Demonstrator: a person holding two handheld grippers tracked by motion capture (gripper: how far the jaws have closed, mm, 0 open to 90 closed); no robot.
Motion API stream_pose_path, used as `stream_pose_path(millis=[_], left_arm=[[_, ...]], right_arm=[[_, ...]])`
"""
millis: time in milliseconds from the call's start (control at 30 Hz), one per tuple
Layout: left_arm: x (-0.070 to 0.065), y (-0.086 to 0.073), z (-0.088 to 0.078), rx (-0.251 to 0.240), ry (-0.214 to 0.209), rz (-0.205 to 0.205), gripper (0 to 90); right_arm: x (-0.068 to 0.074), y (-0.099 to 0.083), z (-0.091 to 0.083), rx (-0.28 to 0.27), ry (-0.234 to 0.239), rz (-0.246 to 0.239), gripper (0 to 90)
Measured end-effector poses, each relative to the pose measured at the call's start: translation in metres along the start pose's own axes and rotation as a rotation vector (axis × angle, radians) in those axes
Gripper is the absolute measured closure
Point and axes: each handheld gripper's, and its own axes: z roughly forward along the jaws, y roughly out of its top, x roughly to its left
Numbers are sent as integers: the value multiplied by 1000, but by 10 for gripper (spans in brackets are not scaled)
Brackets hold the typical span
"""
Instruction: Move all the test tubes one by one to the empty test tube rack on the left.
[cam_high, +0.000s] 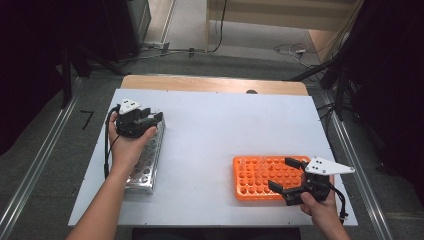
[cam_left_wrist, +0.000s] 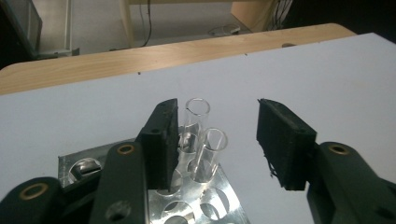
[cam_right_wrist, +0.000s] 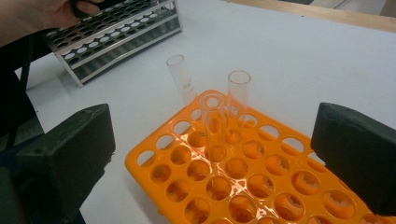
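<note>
A white tabletop (cam_high: 210, 135) was seen from above, with a strip of pale wood (cam_high: 215, 84) exposed along its far edge. Grey floor (cam_high: 45, 150) was seen on both sides, with metal rails (cam_high: 35, 170) running alongside, and loose cables (cam_high: 292, 50) were strewn on the floor beyond. Dark equipment and stands were ranged at the left and right edges of the room, too dim to be made out.

A metal rack (cam_high: 147, 160) was set at the left of the tabletop, an orange rack (cam_high: 260, 177) at the right. The left tongs (cam_high: 142, 121) were held over the far end of the metal rack, spread apart; in the left gripper view two clear tubes (cam_left_wrist: 205, 140) were seen standing in that rack, just beside the left jaw, though contact could not be judged. The right tongs (cam_high: 285, 175) were held released at the near right corner of the orange rack, one jaw over it.

In the right gripper view three clear tubes (cam_right_wrist: 212, 123) were shown upright at the far corner of the orange rack; in the high view they were barely discernible. The metal rack's near portion was hidden by the left hand (cam_high: 127, 145), and the right hand (cam_high: 320, 205) was cut off by the lower edge.
</note>
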Motion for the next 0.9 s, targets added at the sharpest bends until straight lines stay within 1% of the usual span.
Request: stream_pose_path(millis=[67, 200, 333, 400, 467, 533, 600, 700, 900], left_arm=[[-2, -1, -4, -8, -4, 1, 405], [-9, -5, -12, -25, -29, -6, 334], [-18, -8, -22, -42, -60, -7, 257], [-24, -9, -27, -48, -80, -3, 219], [-31, -9, -31, -50, -97, 13, 150], [-37, -10, -35, -49, -114, 16, 83], [-44, -11, -39, -52, -134, 20, 31], [-53, -13, -46, -64, -169, 20, 1], [-72, -18, -59, -91, -218, 33, 0]], right_arm=[[1, 0, 1, 5, -3, 3, 12], [1, -1, 5, 16, -10, 15, 54], [0, -4, 10, 28, 0, 34, 140], [0, -5, 12, 34, 7, 33, 175], [0, -6, 14, 47, 5, 38, 207], [0, -7, 17, 55, 7, 44, 239], [0, -9, 20, 71, -2, 49, 267], [0, -11, 24, 94, -18, 53, 308], [0, -13, 32, 127, -39, 68, 424]])
